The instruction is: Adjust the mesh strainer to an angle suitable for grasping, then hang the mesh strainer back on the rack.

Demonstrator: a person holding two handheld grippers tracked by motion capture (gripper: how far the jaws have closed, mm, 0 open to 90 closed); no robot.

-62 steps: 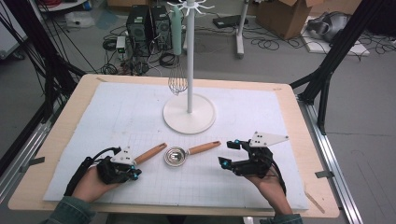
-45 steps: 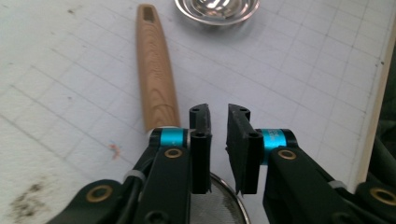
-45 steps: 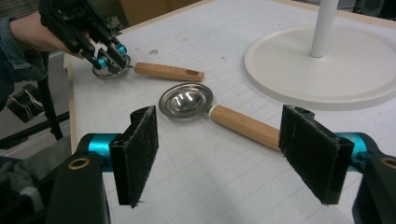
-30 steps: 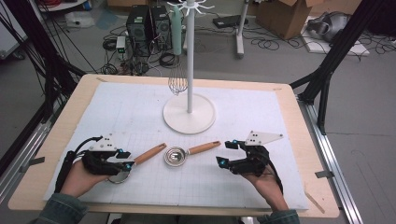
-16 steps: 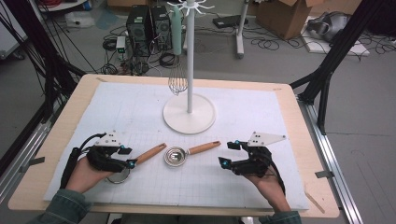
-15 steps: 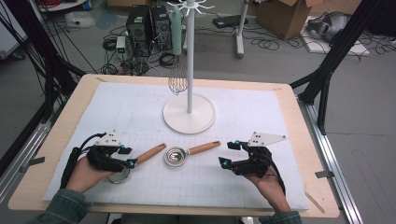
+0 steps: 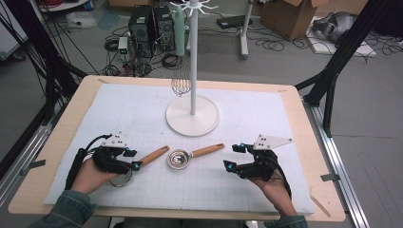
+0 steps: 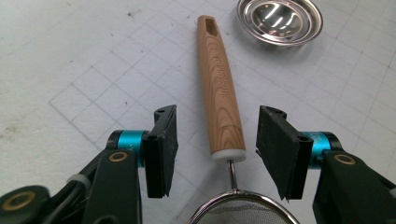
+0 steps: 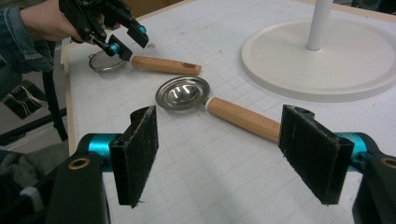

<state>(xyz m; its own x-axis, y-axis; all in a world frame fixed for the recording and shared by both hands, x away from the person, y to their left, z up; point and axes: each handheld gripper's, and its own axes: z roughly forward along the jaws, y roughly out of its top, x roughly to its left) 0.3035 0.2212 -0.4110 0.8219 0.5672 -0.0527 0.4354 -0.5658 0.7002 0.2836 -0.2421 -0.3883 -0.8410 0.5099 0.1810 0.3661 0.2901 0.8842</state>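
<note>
Even overhead light is washing my white worktop [image 7: 266, 185] bright, casting only soft shadows. The steel cup [image 8: 279, 21] at my one o'clock is throwing small glints. My jaws are looking slightly soft close up, and the high view is staying grainy.

1. We see a white stand [image 7: 192, 116] w/ round base at mid-table, pole upright.
2. A wire whisk [image 7: 180, 84] hangs beside the pole, left of it.
3. White gridded mat [image 7: 266, 118] covers the wooden table [image 7: 62, 130].
4. Beyond: computer towers [image 7: 151, 23], cardboard box [image 7: 290, 13], floor cables.
</note>
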